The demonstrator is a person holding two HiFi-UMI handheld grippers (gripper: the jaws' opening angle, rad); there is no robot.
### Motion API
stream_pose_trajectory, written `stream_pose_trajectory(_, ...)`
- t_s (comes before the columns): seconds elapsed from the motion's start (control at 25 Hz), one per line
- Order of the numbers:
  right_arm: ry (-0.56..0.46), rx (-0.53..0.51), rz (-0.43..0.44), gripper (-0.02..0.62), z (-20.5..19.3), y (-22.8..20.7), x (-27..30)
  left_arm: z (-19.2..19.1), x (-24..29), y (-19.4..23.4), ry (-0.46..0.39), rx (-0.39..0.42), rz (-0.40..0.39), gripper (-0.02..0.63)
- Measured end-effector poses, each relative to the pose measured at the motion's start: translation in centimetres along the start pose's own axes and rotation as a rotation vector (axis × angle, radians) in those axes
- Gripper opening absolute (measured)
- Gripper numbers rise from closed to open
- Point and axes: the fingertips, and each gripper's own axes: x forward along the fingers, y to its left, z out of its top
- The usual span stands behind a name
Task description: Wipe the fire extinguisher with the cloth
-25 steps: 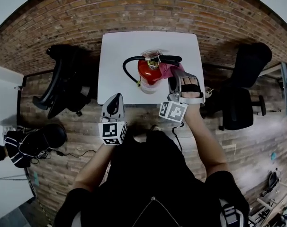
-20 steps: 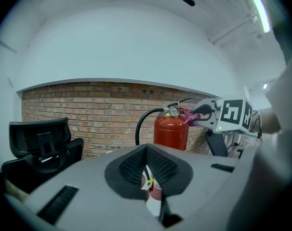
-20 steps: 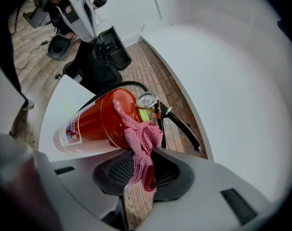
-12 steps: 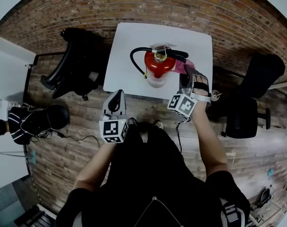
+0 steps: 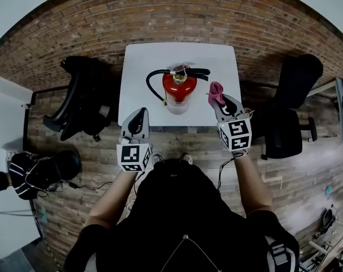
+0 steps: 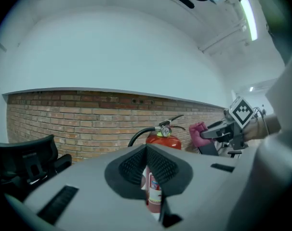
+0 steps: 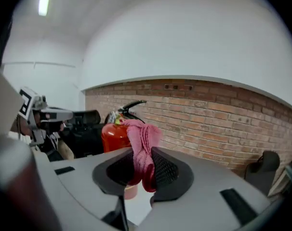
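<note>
A black office chair [image 5: 78, 103] stands left of the white square table [image 5: 143, 61]. The left gripper [image 5: 140, 113] hangs at the table's near edge, its fingers [image 6: 131, 165] pressed together on nothing. The red fire extinguisher with a black hose and lever [image 5: 177, 89] stands upright on the table, ahead of those fingers and to their right, apart from them. Right of it, the right gripper [image 5: 219, 98] pinches a crumpled pink cloth [image 5: 216, 90]. In the right gripper view, the cloth [image 7: 143, 138] bulges up from between the dark ribbed fingers [image 7: 167, 170]. The cloth is held near the extinguisher's right side without touching it. Another black chair [image 5: 293, 84] stands beyond the table's right edge.
</note>
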Motion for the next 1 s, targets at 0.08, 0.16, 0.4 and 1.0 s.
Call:
stream_pose_trajectory(0.08,-0.041,0.06,0.017,0.103,1.5,0.4,-1.4,1.3,0.4,-0.3,-0.024,0.008,-0.027,0.029)
stream_pose_trajectory(0.16,-0.079,0.084,0.019,0.103,2.9,1.0,-2.7,2.6,0.6,-0.5,-0.045,0.013,-0.05,0.031)
stream_pose_trajectory(0.4,-0.135,0.06,-0.014,0.103,5.9,2.5,-6.0,5.6,0.9,-1.7,-0.073,0.033,-0.113,0.029)
stream_pose_trajectory(1.0,-0.181,0.0,-0.003,0.103,9.3,6.4,-7.7,11.8,-1.0,-3.1,-0.143,0.064,-0.18,0.031)
